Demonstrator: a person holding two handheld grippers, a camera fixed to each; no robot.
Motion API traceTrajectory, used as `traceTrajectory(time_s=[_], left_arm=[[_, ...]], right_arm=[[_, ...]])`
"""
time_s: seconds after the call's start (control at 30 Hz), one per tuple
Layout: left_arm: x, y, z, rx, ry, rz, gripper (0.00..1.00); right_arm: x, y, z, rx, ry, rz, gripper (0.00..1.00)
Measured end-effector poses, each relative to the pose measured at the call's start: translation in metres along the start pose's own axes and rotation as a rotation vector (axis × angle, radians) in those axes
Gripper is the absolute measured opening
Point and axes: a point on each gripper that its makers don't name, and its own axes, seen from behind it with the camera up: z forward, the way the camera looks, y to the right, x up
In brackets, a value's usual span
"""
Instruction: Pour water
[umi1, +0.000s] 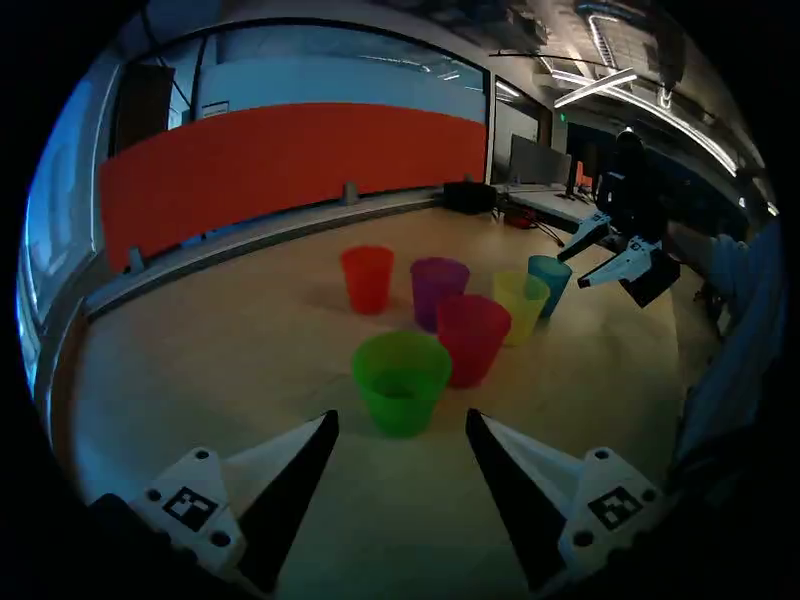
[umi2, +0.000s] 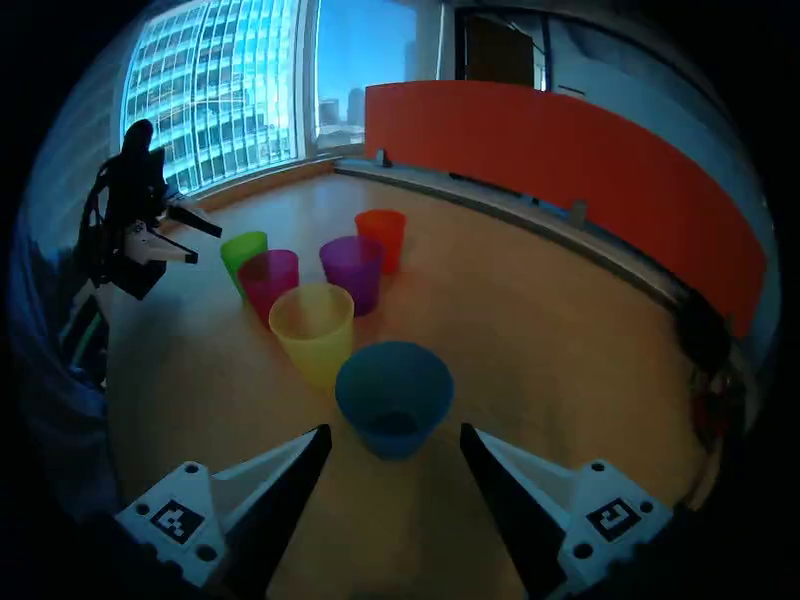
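Six plastic cups stand upright in a loose cluster on the wooden table (umi1: 200, 350), and none of them is held. In the left gripper view, my left gripper (umi1: 400, 414) has its fingers spread wide with nothing between them. The green cup (umi1: 401, 383) sits just ahead of the gap and is the closest of all. Right behind it is the magenta cup (umi1: 472, 338), then the purple cup (umi1: 438, 290). The orange cup (umi1: 367, 279) is off to one side, and the yellow cup (umi1: 521, 305) sits beside the blue cup (umi1: 549, 283) farther back. Past the blue cup I see my right gripper (umi1: 571, 271) hanging above the table, fingers apart and empty. In the right gripper view, the blue cup is the nearest one, just ahead of that gripper's parted fingers, with the yellow cup right behind it. I cannot tell whether any cup holds water. An orange partition (umi1: 300, 160) runs along the table's far edge, and tall windows (umi2: 220, 90) stand beyond.
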Motion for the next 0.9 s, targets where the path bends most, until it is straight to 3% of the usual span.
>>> traceTrajectory(time_s=[0.27, 0.57, 0.9], left_arm=[[0.01, -0.016, -0.022, 0.089, 0.066, -0.02, 0.94], [0.029, -0.042, -0.048, 0.247, 0.166, -0.025, 0.94], [0.065, -0.067, -0.082, 0.447, 0.312, 0.03, 0.94]], right_arm=[[0.0, 0.006, -0.023, -0.053, 0.057, 0.027, 1.0], [0.014, 0.012, -0.045, -0.13, 0.163, 0.077, 1.0], [0.049, 0.04, -0.076, -0.303, 0.337, 0.108, 1.0]])
